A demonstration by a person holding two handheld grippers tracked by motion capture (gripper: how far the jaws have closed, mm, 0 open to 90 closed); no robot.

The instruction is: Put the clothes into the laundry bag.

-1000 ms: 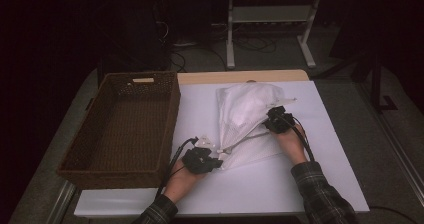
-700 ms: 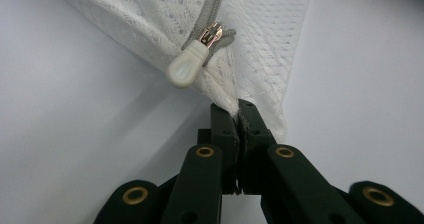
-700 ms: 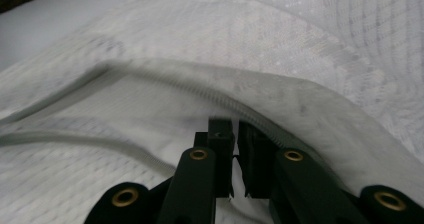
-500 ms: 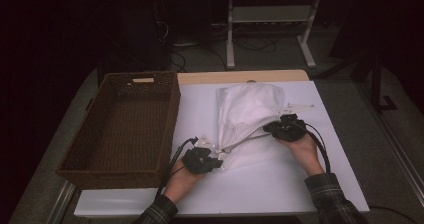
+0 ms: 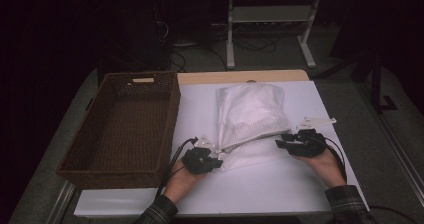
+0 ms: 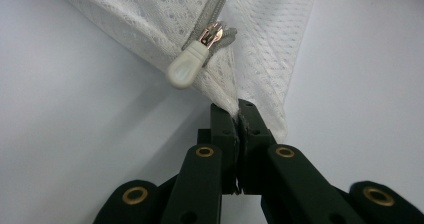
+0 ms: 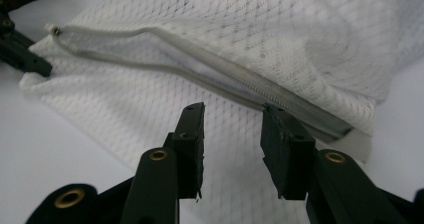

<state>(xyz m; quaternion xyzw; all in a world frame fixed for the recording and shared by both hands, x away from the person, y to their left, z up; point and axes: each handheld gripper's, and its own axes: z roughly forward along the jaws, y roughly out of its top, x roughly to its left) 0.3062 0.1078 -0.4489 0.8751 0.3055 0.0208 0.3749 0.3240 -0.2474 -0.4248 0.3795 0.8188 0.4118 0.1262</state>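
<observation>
1. Mesh bag (image 5: 250,115) lies flat on the white table (image 5: 280,194), just right of the wicker basket (image 5: 125,121); its zipper (image 7: 240,79) gapes along the near edge.
2. Left gripper (image 6: 239,118) stays clamped on the bag's corner, beside the zipper pull (image 6: 187,69); that anchor looks solid.
3. Right gripper (image 7: 232,119) has just been opening, jaws apart over the mesh below the zipper, nothing pinched.
4. Risk: closing here could grab only the lower layer; the mouth would then stay collapsed, or thin mesh could slip free.
</observation>
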